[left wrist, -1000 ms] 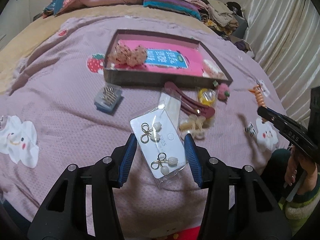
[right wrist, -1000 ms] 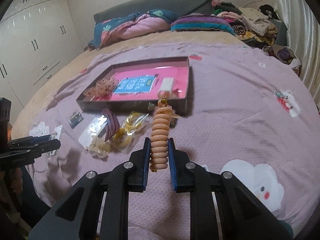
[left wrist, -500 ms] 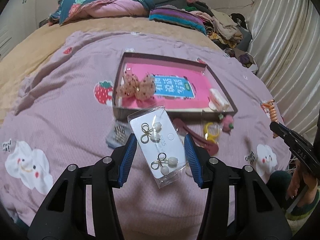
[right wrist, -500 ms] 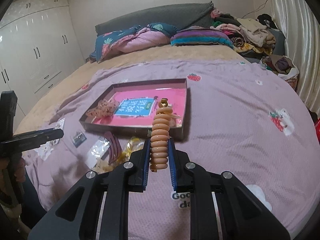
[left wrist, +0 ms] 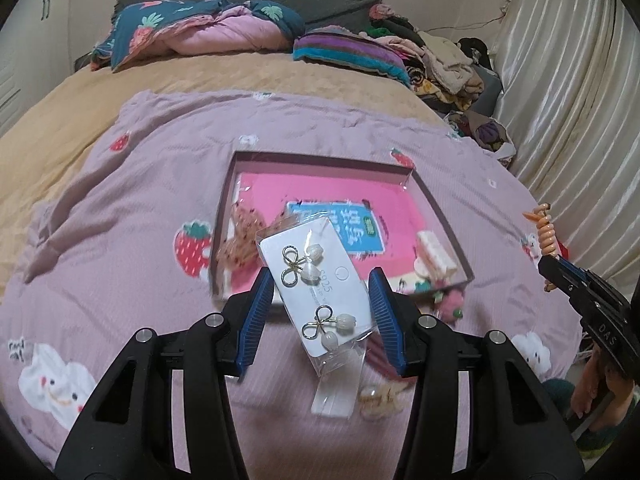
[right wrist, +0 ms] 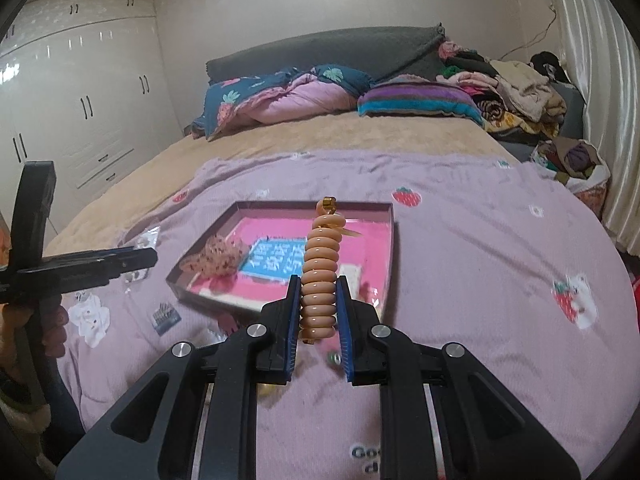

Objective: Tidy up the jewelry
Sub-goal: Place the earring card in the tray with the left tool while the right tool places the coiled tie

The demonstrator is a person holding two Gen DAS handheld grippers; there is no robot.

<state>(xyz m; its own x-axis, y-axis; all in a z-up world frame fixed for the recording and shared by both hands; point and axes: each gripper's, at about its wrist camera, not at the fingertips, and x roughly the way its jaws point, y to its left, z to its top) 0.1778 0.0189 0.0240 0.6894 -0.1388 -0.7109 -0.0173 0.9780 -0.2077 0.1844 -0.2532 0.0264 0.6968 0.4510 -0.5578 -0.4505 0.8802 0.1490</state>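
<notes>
My left gripper (left wrist: 320,304) is shut on a white earring card (left wrist: 316,280) in a clear sleeve, holding two pairs of gold bow earrings with pearl drops. The card hangs in the air in front of the near edge of the open dark box with a pink floor (left wrist: 320,158). My right gripper (right wrist: 319,320) is shut on a peach spiral hair tie (right wrist: 320,264), which stands upright above the bedspread just short of the box (right wrist: 394,240). In the left wrist view the right gripper (left wrist: 560,268) and the hair tie (left wrist: 546,232) show at the right edge.
Inside the box lie a brown spotted bow (left wrist: 240,240) and a cream clip (left wrist: 434,256). On the lilac bedspread are a pink pompom (left wrist: 452,300), a small pin case (right wrist: 164,316) and loose packets (left wrist: 376,400). Quilts and clothes pile up at the head of the bed.
Both grippers have risen with their loads and moved toward the box. The earring card has left the bedspread and now hangs before the box's near edge.
</notes>
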